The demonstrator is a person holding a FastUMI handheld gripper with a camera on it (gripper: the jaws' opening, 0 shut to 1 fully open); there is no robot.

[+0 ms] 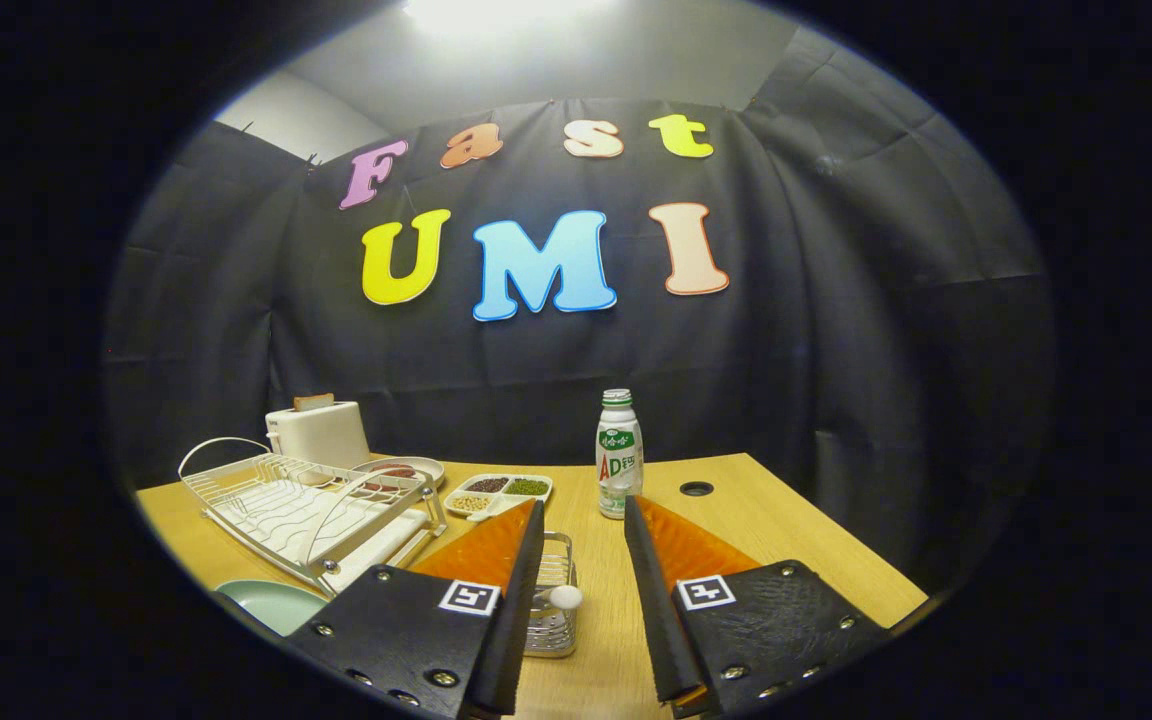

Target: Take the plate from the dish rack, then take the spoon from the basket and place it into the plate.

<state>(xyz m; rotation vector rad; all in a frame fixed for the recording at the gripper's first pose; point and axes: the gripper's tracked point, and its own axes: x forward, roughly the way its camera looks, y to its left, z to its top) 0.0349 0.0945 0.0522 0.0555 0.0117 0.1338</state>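
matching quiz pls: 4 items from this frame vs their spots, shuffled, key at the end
Things:
1. pale green plate
2. small wire basket
3. white plastic drink bottle
4. white toaster

Places:
A. beyond the white wire dish rack, at the booth wall
B. beside the left finger of the open tool, white spoon tip poking out
C. on the wooden table, on the near side of the rack
D. standing just beyond the fingertips

Pairs: 1-C, 2-B, 3-D, 4-A

Looks like a mock kitchen set up in a cloth-walled booth: wooden counter [756, 520] with a dish rack [306, 505], toaster [318, 433], snack tray [498, 492] and drink bottle [619, 454].
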